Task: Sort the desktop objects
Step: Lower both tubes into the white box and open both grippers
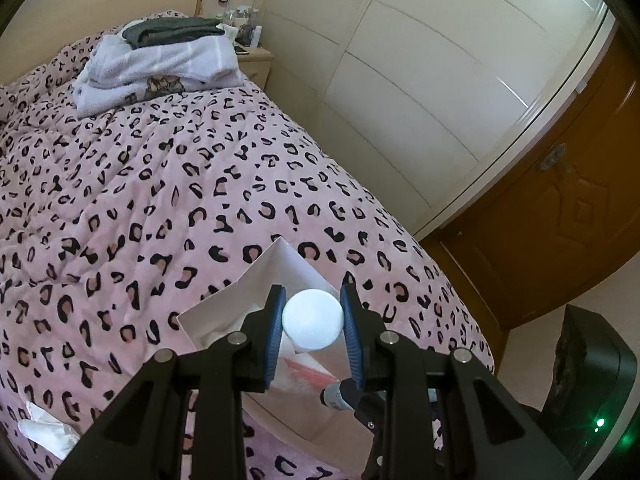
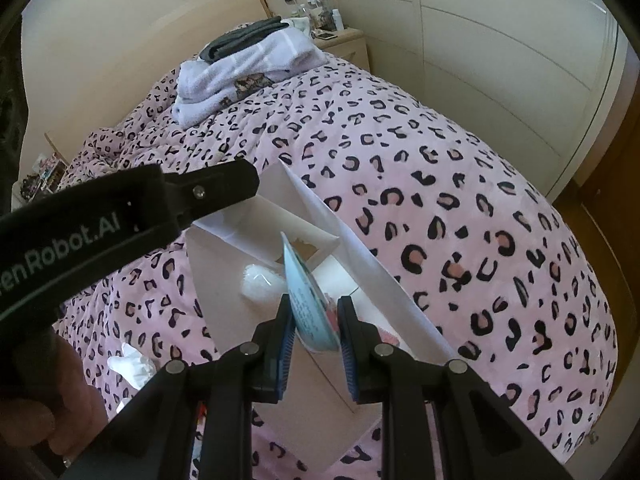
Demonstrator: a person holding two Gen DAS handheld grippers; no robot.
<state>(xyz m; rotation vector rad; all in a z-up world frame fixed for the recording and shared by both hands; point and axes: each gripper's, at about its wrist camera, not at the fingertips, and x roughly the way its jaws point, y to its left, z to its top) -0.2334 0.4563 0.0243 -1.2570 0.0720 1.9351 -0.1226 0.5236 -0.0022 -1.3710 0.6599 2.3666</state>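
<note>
My left gripper (image 1: 313, 320) is shut on a white round object (image 1: 313, 320) held between its blue pads. It hangs above an open white box (image 1: 288, 264) that lies on the pink leopard-print bedspread (image 1: 160, 200). My right gripper (image 2: 316, 320) is shut on a flat light-blue packet (image 2: 308, 300) with small print, tilted on edge over the same box (image 2: 380, 280). A white fluffy item (image 2: 260, 284) and something pink (image 2: 386, 336) lie inside the box. The left gripper's black body (image 2: 140, 204) crosses the box's far left corner in the right wrist view.
A crumpled white tissue (image 2: 132, 364) lies on the bedspread left of the box. Folded towels and dark clothes (image 1: 160, 60) are stacked at the bed's far end, beside a nightstand (image 1: 256, 60). A wardrobe (image 1: 420, 80), a wooden door (image 1: 560, 220) and a black device (image 1: 592, 400) stand to the right.
</note>
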